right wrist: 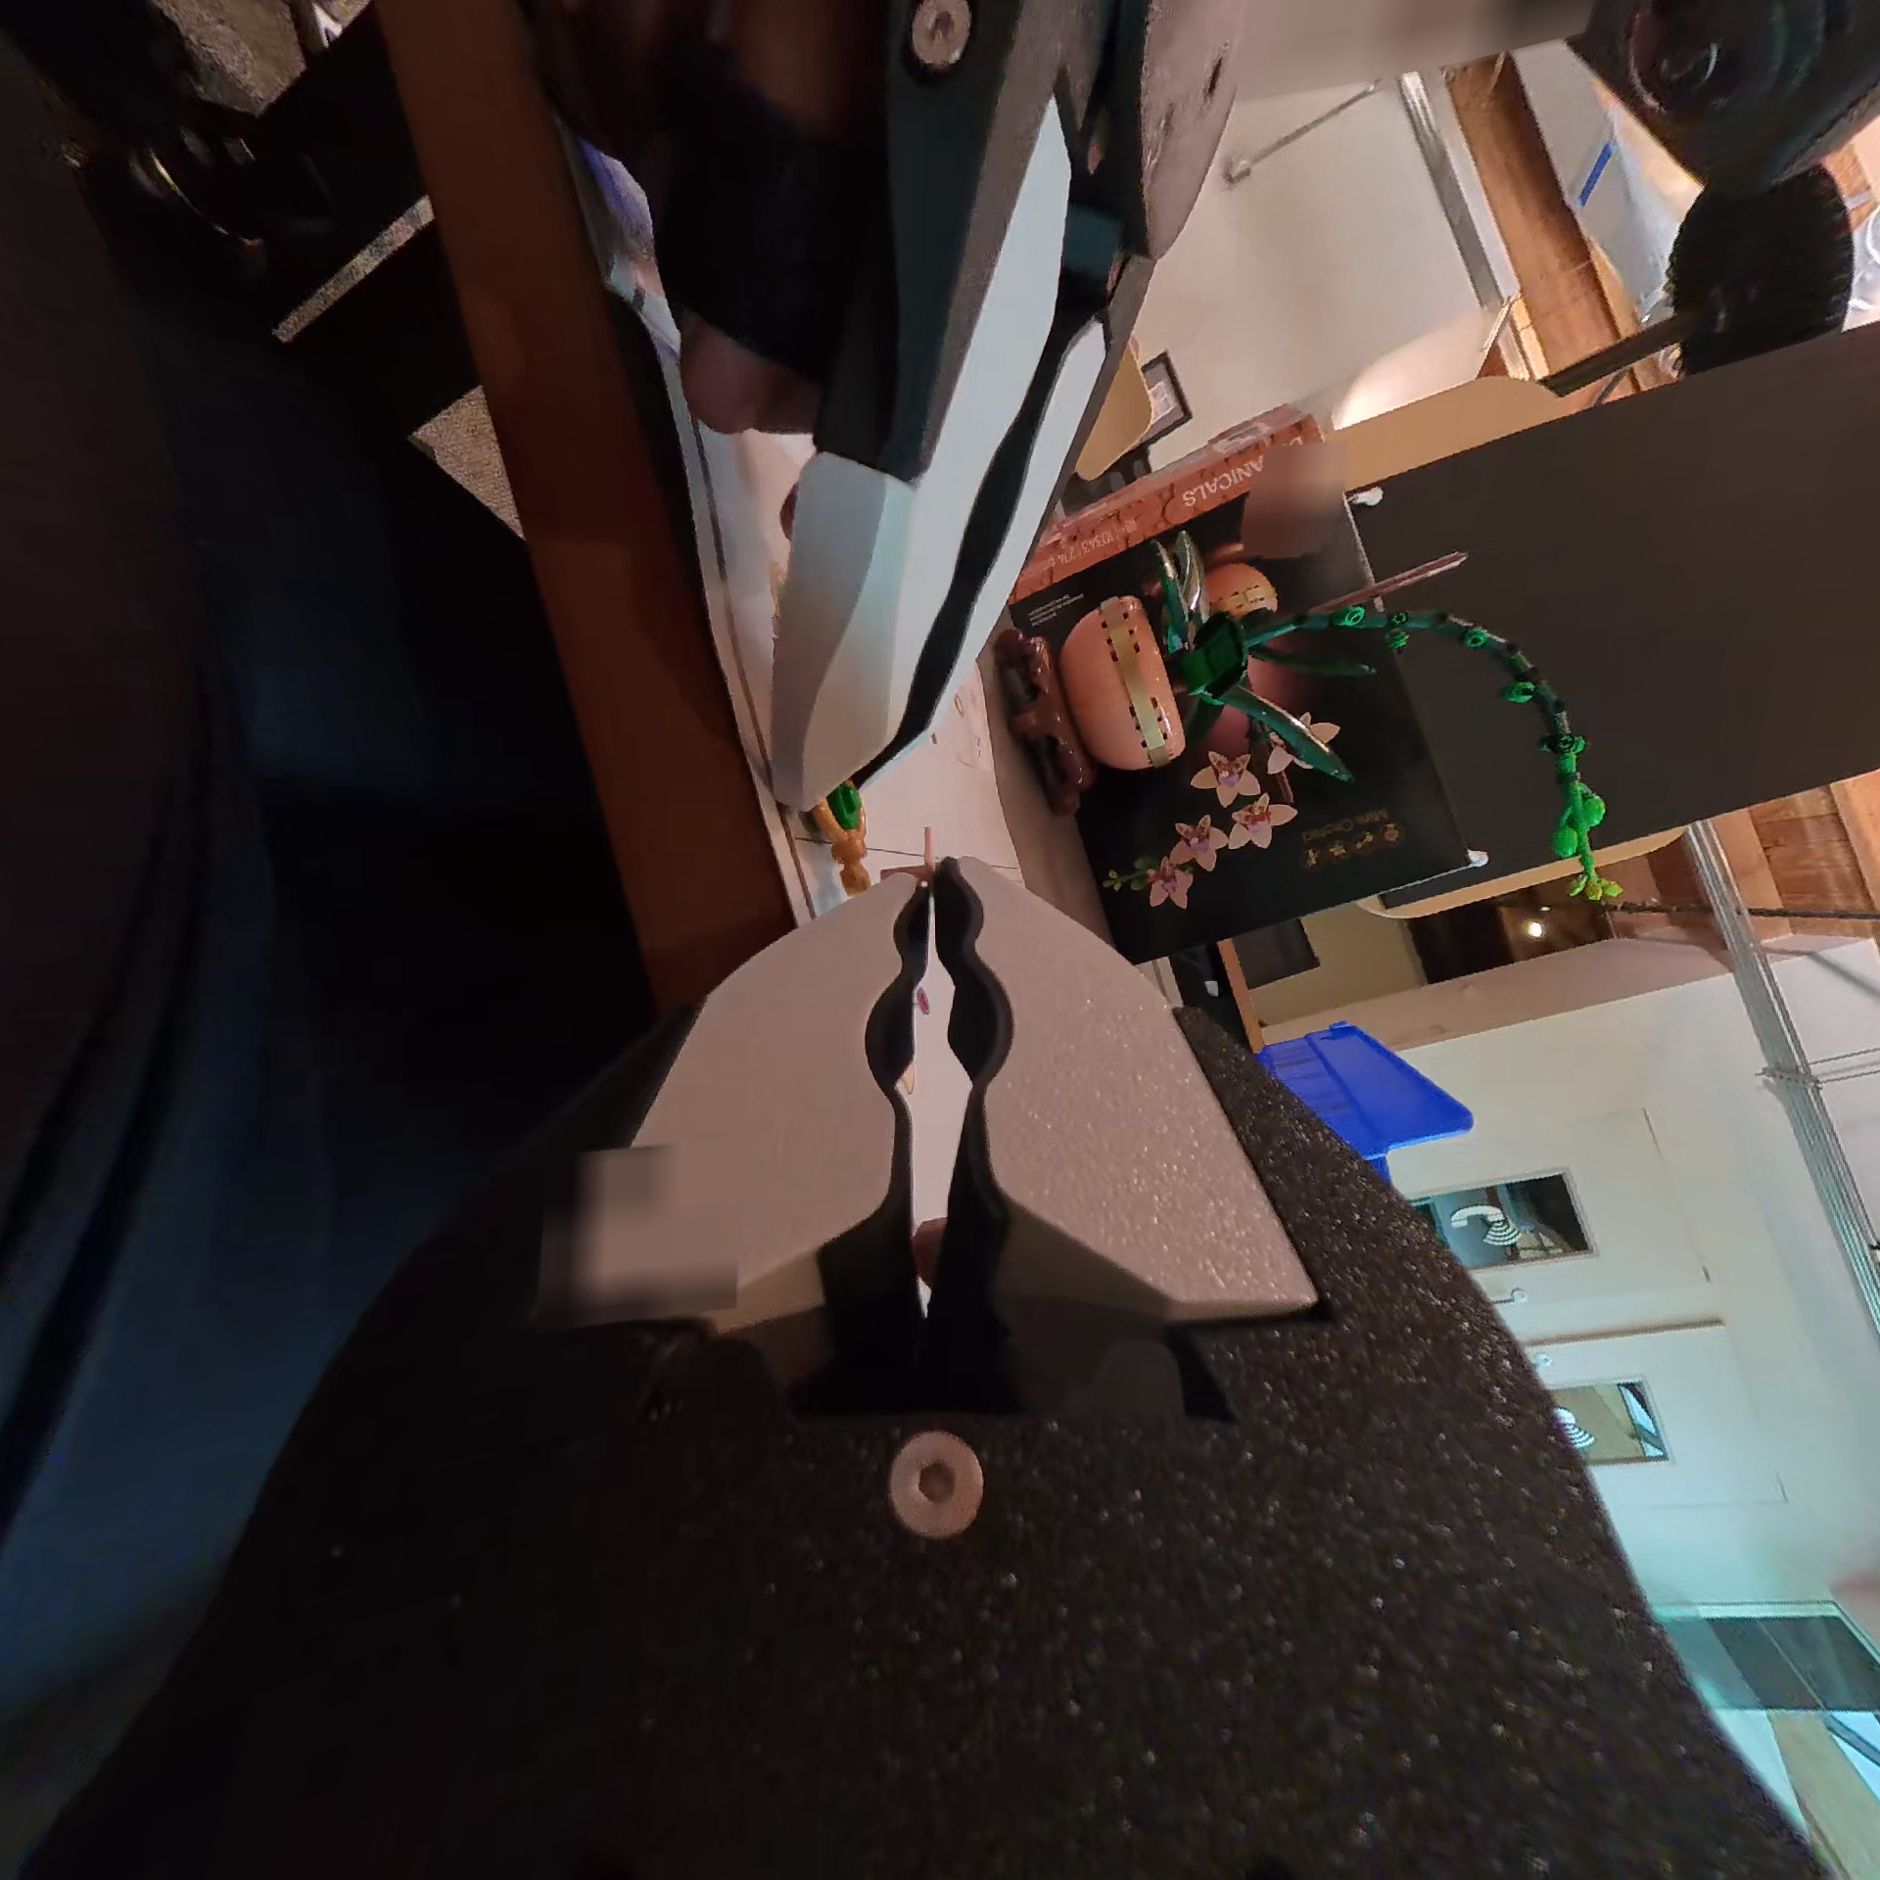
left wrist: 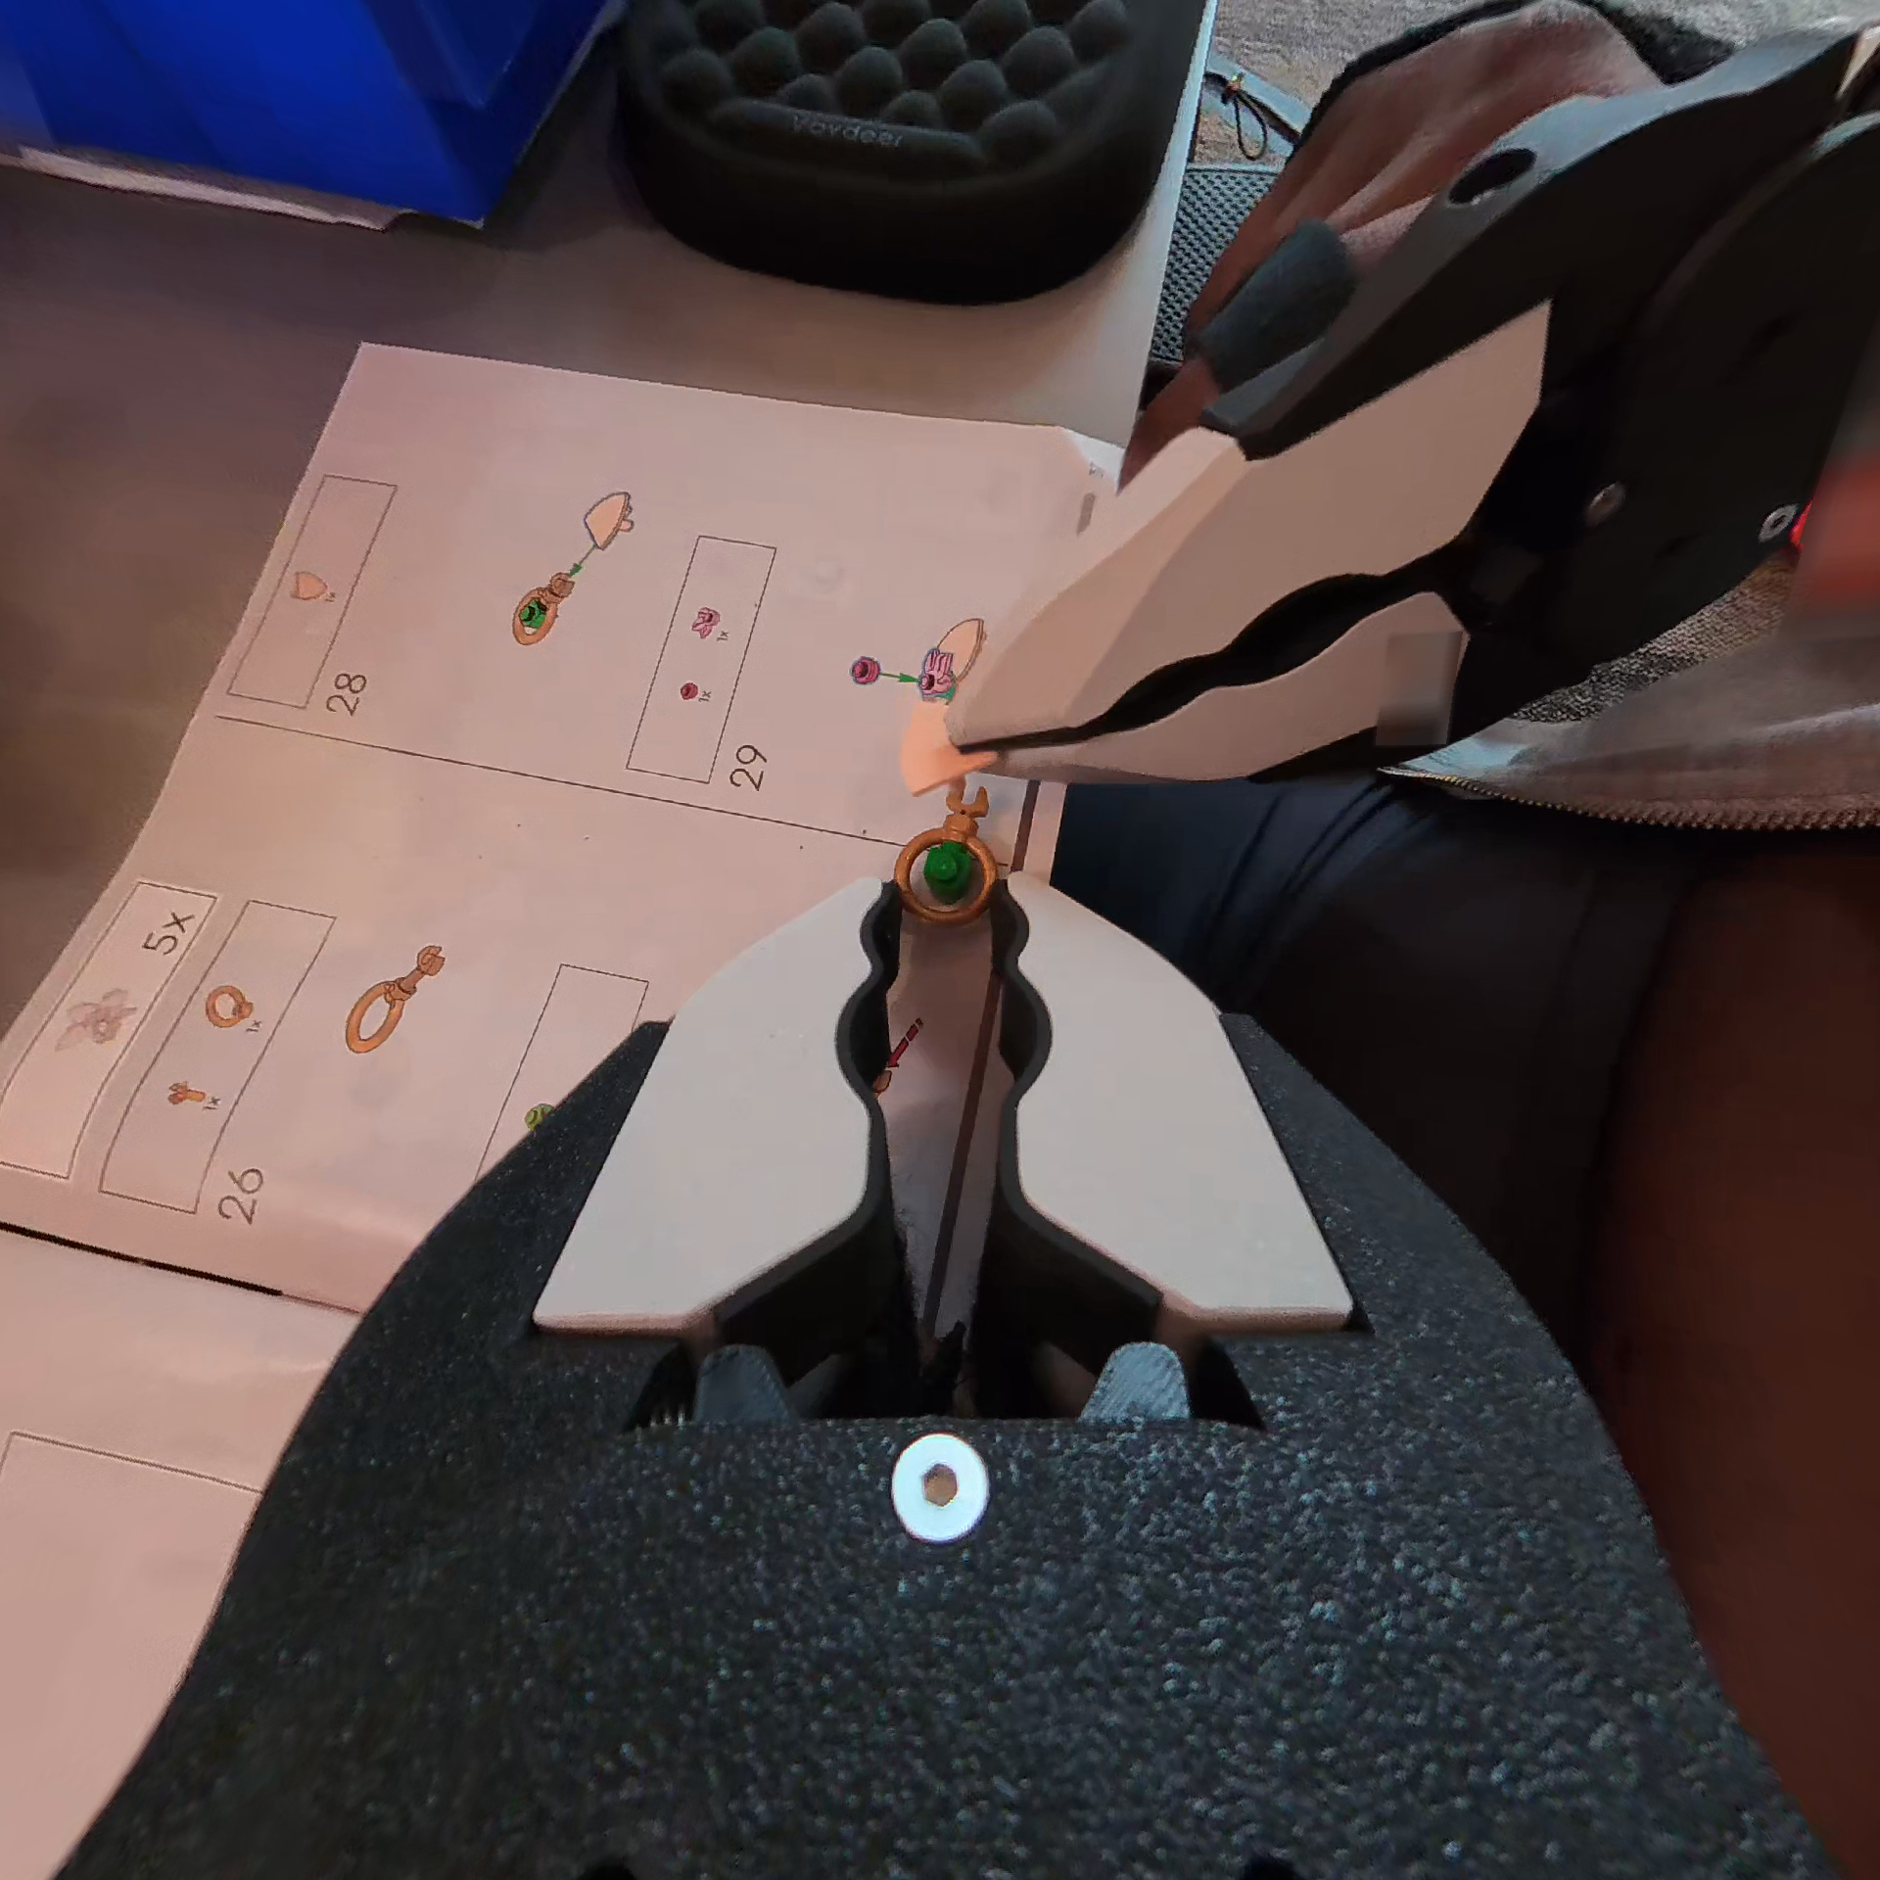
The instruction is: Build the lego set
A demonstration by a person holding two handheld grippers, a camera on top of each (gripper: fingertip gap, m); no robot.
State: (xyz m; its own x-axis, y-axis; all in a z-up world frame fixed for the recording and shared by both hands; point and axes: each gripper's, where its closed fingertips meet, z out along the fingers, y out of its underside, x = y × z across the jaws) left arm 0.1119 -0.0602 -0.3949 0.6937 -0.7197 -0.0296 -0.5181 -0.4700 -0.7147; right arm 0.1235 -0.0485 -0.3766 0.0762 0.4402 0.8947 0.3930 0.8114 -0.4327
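My left gripper is shut on a small gold ring piece with a green stud in its middle and a gold clip on its far end. My right gripper comes in from the upper right, shut on a thin pale pink petal piece, which sits just above the clip. In the right wrist view my right gripper pinches the petal's edge, and the gold ring piece hangs at the tip of the left gripper. An open instruction booklet lies underneath.
A black bumpy foam pad and a blue bin stand at the table's far side. In the right wrist view a dark set box, a built pink pot with green stems and a blue bin show. Less than 4 cm separates the two grippers' tips.
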